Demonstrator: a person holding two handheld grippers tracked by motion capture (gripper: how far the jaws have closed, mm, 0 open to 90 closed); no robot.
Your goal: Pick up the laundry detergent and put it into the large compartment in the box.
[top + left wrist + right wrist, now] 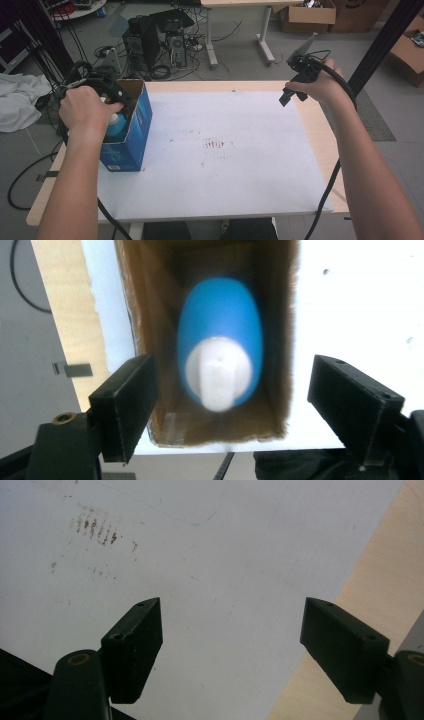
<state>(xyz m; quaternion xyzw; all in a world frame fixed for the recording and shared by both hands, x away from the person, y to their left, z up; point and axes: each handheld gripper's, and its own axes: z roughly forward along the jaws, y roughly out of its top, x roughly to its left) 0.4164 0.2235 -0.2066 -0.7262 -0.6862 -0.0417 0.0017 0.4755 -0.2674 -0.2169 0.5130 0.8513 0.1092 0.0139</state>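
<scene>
Blue box [131,131]: stands upright at the left edge of the white sheet [225,150], top open; my landmark for everything here.

Blue bottle [220,347]: down inside the blue box, white cap [218,371] pointing up at the opening. From the high view a pale blue part of it [117,125] peeps out at the box's top.

Left gripper [230,405]: directly above the blue box's mouth, looking straight down. Jaws released, standing apart on either side of the opening with nothing between them; the bottle sits free below.

Risk at the box: the box looks light and tall, so I'd guess a jaw catching its cardboard rim as the hand lifts away could tip it onto the sheet, bottle and all.

Risk at the bottle: the bottle seems to lean against one wall instead of standing centred; a nudge to the box could make it shift or slide out.

Cable [107,215]: trails from the left gripper down near the blue box's front; a tug on it might drag the box towards the table edge.

Right gripper [230,650]: far to the right of the blue box, above the sheet's far right corner, jaws spread wide, holding nothing. Little danger from this side.
</scene>
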